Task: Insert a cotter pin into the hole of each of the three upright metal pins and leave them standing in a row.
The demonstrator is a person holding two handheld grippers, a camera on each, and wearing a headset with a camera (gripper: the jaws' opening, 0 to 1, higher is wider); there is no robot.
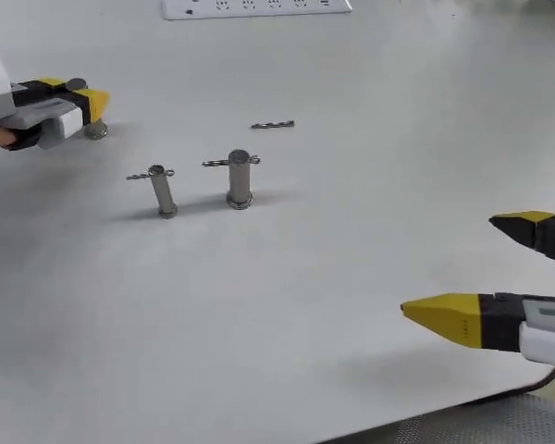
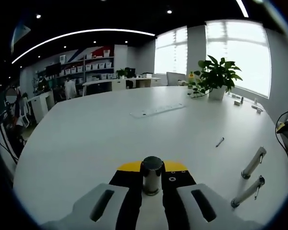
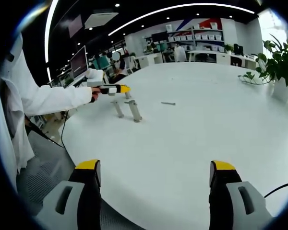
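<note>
My left gripper (image 1: pixel 91 104) is clamped on a short grey metal pin (image 2: pixel 152 173) at the far left of the white table (image 1: pixel 351 296). My right gripper (image 3: pixel 153 173) has its jaws wide apart. Two cottered steel pins (image 1: pixel 162 191) (image 1: pixel 240 178) stand mid-table, with a loose wire cotter pin (image 1: pixel 273 124) behind them.

- Bright, even light; white table (image 1: pixel 351 305) shows soft, faint shadows by upright pins (image 1: pixel 240 180).
- Gripper views: heavy fisheye bend at edges; windows (image 2: pixel 237 55) blown out; ceiling strip light (image 2: pixel 86 34) glares.
- Bkgd slightly soft.
</note>
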